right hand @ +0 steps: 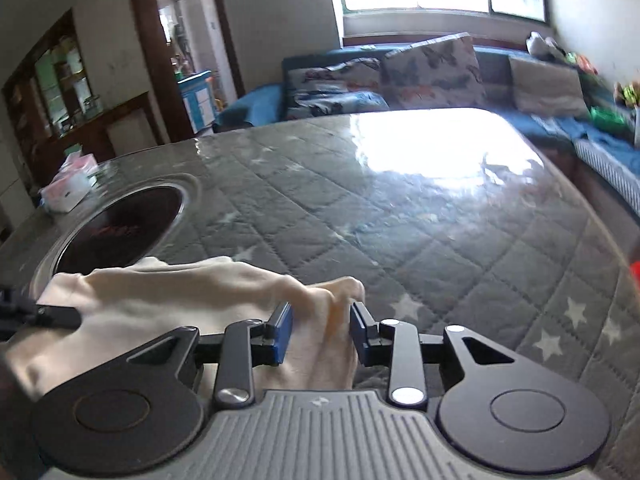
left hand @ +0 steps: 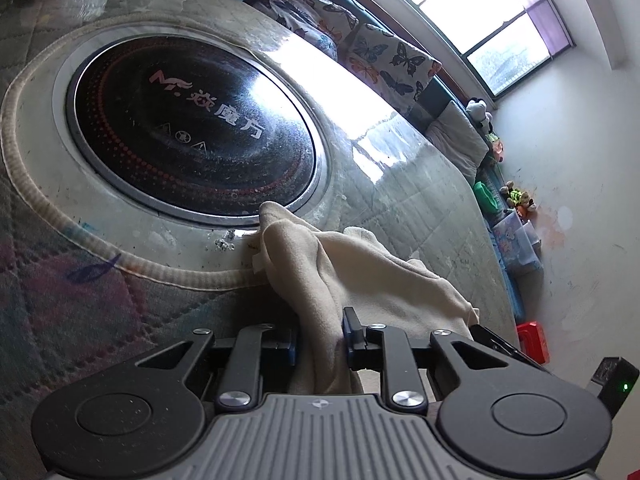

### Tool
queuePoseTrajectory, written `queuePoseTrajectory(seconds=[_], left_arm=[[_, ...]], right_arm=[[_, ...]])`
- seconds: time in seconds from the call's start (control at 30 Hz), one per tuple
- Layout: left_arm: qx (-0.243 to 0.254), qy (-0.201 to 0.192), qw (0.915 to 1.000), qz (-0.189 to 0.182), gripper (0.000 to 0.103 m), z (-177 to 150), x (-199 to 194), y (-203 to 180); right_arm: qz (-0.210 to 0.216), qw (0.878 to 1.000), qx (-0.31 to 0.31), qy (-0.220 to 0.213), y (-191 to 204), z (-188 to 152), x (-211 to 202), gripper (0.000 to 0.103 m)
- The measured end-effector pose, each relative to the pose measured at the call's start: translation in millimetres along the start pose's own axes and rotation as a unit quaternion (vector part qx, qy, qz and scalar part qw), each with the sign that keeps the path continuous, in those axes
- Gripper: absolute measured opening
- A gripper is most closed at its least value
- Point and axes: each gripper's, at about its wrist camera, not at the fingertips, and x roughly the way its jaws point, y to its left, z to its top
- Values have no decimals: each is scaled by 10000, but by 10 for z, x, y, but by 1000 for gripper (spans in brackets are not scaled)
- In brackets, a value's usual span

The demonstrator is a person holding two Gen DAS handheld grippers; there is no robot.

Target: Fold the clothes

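Left wrist: both claws (left hand: 320, 340) (right hand: 320, 334) pinch garment (left hand: 360, 276).

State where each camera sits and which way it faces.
Left wrist: on the left hand-held gripper, facing the cream garment, round cooktop and window; its own fingers show.
Right wrist: on the right hand-held gripper, facing across the quilted table toward the sofa; its own fingers show.
Shared: garment, cooktop, table.

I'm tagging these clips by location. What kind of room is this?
Probably a home living room: a blue sofa with butterfly-print cushions runs under the window, and a quilt-covered table with a built-in round cooktop stands before it.
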Motion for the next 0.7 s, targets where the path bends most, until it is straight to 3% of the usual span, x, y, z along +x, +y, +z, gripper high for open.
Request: queuePoseTrajectory(seconds=[0.13,0.23,0.43,0.53,0.7], left_arm=[[230,-25,9996,148,23,8,20,-90],[332,-60,9992,208,23,10,25,-136],[475,-91,9983,318,23,-5,41,-186],[597,-136,9974,389,22,-14,44,-223],[1044,-314,9935,331,19,0,-23,-478]], right_arm=[[2,9999,102,-9,-76,-17,51,35],[-43,9999,91,-38,-77,-36,53,27],[-64,9998,141,-117,-88,-80,49,31],[-2,9996,155,-248,-49,-80,-51,12],[102,9987,178,-468,16,-81,-217,10]])
